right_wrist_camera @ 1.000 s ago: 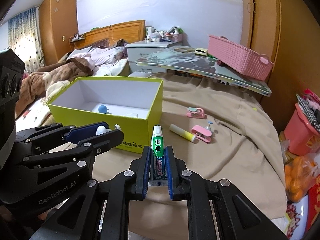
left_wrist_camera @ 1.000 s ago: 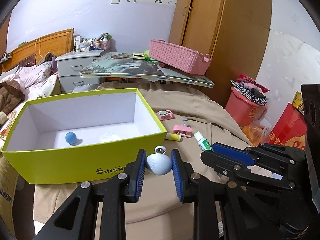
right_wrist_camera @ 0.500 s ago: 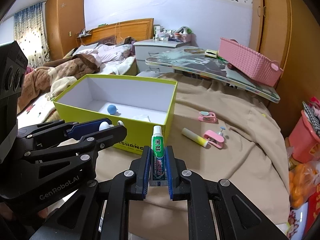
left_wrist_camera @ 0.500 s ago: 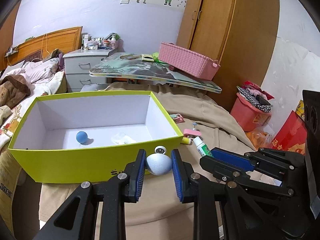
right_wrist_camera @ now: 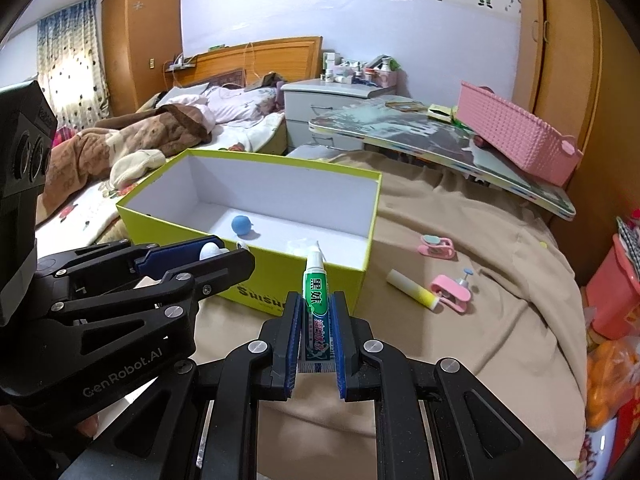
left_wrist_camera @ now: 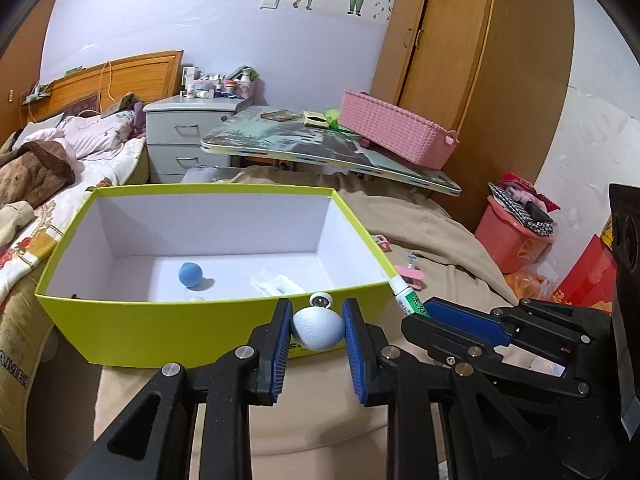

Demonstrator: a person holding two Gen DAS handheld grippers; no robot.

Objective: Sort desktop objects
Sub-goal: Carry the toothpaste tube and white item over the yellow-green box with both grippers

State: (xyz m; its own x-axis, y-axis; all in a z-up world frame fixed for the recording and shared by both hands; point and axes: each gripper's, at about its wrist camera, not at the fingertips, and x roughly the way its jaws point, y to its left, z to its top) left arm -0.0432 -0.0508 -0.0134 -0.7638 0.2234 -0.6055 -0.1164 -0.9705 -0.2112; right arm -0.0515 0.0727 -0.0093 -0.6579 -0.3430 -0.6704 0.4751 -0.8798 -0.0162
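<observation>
Claws both loaded. We find the left claw (left_wrist_camera: 318,330) clamped on a pale blue ball-shaped object (left_wrist_camera: 318,327) at the near wall of the yellow-green box (left_wrist_camera: 168,320) — held outside the rim. We note the right claw (right_wrist_camera: 316,316) pinched on a green toothpaste tube (right_wrist_camera: 315,292), cap up, just before the box's near corner. Inside the box lie a small blue ball (left_wrist_camera: 190,274) and a white wrapper (left_wrist_camera: 276,283). On the tan blanket (right_wrist_camera: 480,248) to the right rest two pink clips (right_wrist_camera: 452,293) and a yellow-tipped stick (right_wrist_camera: 410,289).
</observation>
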